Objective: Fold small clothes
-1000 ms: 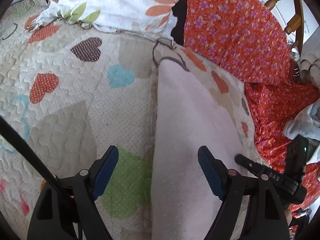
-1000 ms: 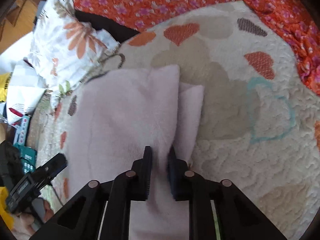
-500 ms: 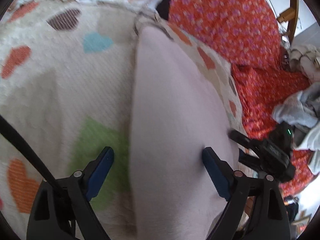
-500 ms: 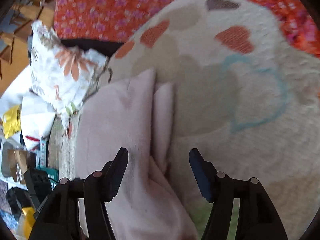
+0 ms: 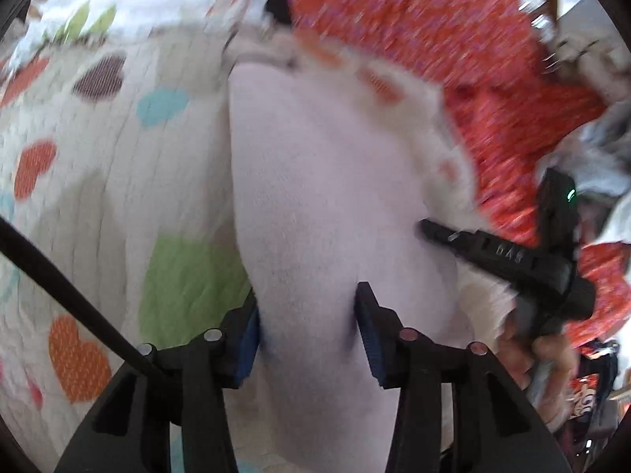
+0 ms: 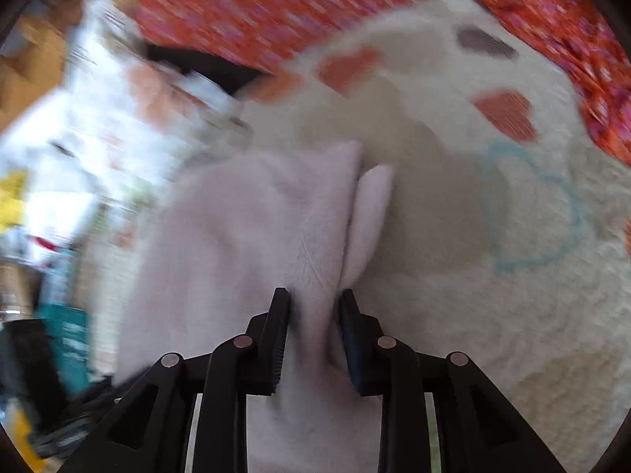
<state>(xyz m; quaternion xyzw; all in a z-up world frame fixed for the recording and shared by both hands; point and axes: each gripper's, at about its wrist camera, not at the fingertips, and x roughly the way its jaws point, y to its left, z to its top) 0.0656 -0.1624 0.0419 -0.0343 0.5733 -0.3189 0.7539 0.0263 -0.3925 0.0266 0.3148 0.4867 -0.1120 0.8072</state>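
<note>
Pinching bunched folds of the pale pink garment (image 5: 323, 197) on the heart quilt (image 5: 118, 181), both grippers' jaws risk dragging layers apart if pulled unevenly.

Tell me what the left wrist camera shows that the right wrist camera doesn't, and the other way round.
Only the left wrist view shows the right gripper from outside, reaching in over the pale pink garment, plus a green heart patch on the quilt. Only the right wrist view shows the garment's folded flap and a blue heart outline. Both show fingers closed on the pink garment, the heart quilt and orange floral fabric.
</note>
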